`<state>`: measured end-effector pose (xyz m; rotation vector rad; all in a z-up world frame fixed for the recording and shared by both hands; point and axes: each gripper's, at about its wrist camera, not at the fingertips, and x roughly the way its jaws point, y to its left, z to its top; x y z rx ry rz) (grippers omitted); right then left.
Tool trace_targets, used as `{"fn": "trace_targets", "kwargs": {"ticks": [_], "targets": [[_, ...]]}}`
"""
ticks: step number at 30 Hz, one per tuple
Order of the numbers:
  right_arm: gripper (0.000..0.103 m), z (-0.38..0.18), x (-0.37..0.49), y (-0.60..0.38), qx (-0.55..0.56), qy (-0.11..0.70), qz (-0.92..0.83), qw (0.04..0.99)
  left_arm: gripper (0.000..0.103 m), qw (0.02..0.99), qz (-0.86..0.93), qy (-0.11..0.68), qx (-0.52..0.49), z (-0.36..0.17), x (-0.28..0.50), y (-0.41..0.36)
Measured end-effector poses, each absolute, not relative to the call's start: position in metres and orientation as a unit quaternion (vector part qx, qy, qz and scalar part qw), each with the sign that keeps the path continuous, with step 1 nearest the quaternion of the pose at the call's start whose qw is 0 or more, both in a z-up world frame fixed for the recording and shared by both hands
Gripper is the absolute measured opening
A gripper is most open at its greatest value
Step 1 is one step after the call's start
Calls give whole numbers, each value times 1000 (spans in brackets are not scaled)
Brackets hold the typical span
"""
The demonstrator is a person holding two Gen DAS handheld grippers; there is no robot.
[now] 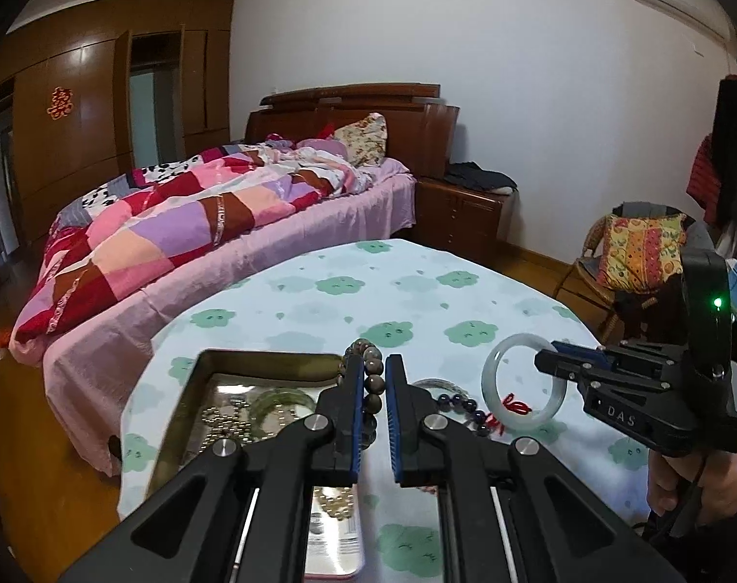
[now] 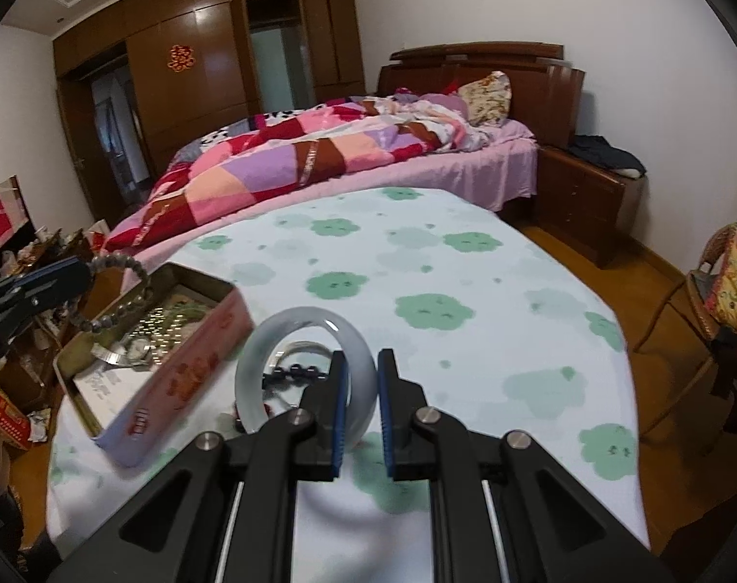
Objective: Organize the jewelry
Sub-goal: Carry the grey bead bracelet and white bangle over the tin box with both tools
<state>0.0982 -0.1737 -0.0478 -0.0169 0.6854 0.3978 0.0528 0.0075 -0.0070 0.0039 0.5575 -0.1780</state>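
My left gripper (image 1: pixel 372 364) is shut on a brown bead bracelet (image 1: pixel 371 391) and holds it above the right edge of an open tin box (image 1: pixel 266 357); the bracelet also shows hanging over the tin in the right wrist view (image 2: pixel 118 291). The tin (image 2: pixel 183 379) holds a green bangle (image 1: pixel 281 405), metal beads (image 1: pixel 225 425) and a watch (image 2: pixel 135 350). My right gripper (image 2: pixel 361 357) is shut on a pale white jade bangle (image 2: pixel 302 335), lifted off the table; the bangle shows in the left wrist view (image 1: pixel 523 381). A dark purple bead string with red thread (image 1: pixel 485 413) lies on the cloth.
The table has a white cloth with green flowers (image 2: pixel 431 311). A bed with a patchwork quilt (image 1: pixel 183 223) stands beyond it. A chair with a cushion (image 1: pixel 640 252) stands right. A white card or phone (image 1: pixel 334 539) lies under my left gripper.
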Motion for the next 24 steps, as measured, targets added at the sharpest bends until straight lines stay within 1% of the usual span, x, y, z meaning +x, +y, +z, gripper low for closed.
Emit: {"fn": "trace_targets", "kwargs": {"ticks": [18, 24], "targets": [[14, -37, 92, -109, -45, 324, 262, 908, 8, 959, -26, 279, -39, -11, 49, 72], [14, -34, 91, -85, -61, 320, 283, 902, 8, 957, -14, 286, -41, -18, 48, 80]]}}
